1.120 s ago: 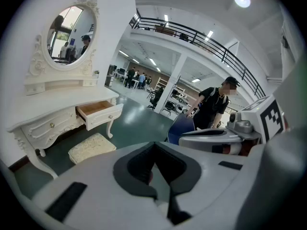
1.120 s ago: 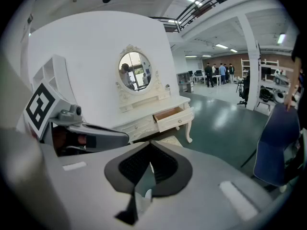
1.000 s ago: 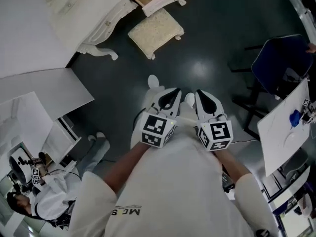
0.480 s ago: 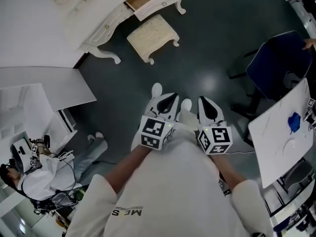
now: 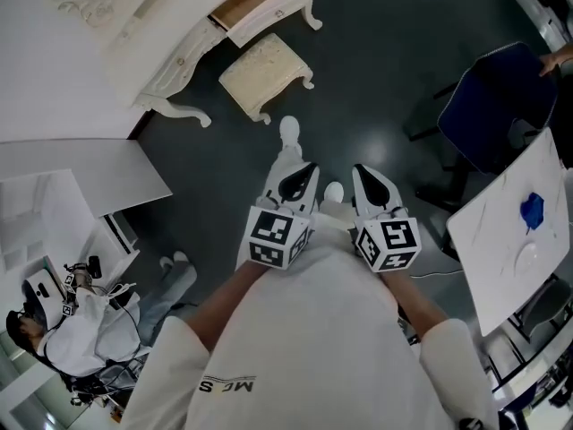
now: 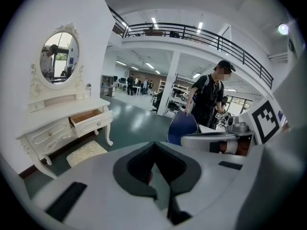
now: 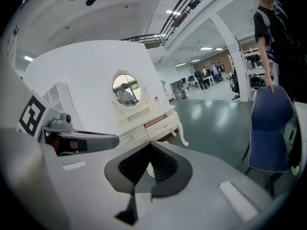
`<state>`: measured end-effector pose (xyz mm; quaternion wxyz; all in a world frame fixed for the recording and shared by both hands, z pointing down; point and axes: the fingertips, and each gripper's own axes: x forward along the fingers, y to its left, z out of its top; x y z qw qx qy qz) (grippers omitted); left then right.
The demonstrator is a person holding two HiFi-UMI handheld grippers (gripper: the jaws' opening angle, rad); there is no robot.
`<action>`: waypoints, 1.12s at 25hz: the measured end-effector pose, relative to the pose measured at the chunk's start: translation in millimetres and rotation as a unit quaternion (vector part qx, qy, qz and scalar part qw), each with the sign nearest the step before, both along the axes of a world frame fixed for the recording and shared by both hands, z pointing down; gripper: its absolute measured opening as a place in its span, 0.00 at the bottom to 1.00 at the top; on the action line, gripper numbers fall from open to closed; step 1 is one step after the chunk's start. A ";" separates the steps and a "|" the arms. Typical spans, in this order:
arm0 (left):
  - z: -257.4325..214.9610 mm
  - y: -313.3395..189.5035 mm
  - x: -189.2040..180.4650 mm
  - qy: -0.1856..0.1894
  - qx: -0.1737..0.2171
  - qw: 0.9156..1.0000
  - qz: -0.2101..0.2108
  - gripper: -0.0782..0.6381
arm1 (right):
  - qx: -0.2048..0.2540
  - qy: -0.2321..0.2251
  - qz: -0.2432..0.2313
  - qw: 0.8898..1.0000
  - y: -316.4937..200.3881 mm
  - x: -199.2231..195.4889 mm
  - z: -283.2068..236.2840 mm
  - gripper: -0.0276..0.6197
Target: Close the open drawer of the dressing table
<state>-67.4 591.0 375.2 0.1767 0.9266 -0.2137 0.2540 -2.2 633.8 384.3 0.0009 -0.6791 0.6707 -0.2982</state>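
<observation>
The dressing table (image 5: 170, 47) stands on the floor against the white wall, well apart from the person. Its open drawer (image 5: 260, 3) sits at the table's end nearest the free corner, above the curved corner leg. It is pulled well out from under the edge of the surface. A cushioned stool (image 5: 264, 70) stands on the floor just in front of the table, close below the drawer.

The left hand-held gripper (image 5: 303, 173) and the right hand-held gripper (image 5: 365, 176) are held side by side in front of the person's body. Both have their jaws together and nothing between them.

The drawer looks like painted wood: stiff, fairly light, with a smooth front and a small knob. Its inside appears bare, though at this distance that is hard to confirm. It probably runs on simple guides, so an off-centre push could skew it and make it bind.

No grasp seems needed. A closed hand-held gripper pressed flat on the middle of the drawer front, beside the knob, should slide it home. The push should be steady, not sharp, since the table's slender legs may let it shift, and the paint could mark. The stool probably limits how near the person can stand.
</observation>
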 end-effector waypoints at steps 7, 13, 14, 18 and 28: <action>4.7 -69.1 23.5 0.014 0.002 1.000 0.016 0.12 | -0.005 0.027 -0.014 1.000 -68.4 12.1 2.5 0.04; 8.1 -151.7 48.7 0.007 -0.016 0.999 0.033 0.12 | -0.022 0.025 -0.013 0.999 -149.5 28.8 8.0 0.04; 6.4 -169.9 51.5 0.008 -0.019 0.999 0.033 0.12 | -0.026 0.026 -0.012 0.999 -166.1 31.7 6.6 0.04; -2.8 -238.4 64.0 0.015 -0.031 0.999 0.041 0.12 | -0.042 0.034 -0.015 0.998 -229.0 37.3 -0.2 0.04; 0.5 -369.1 86.0 0.020 -0.055 0.997 0.051 0.12 | -0.052 0.034 -0.012 0.998 -361.1 53.9 -4.2 0.04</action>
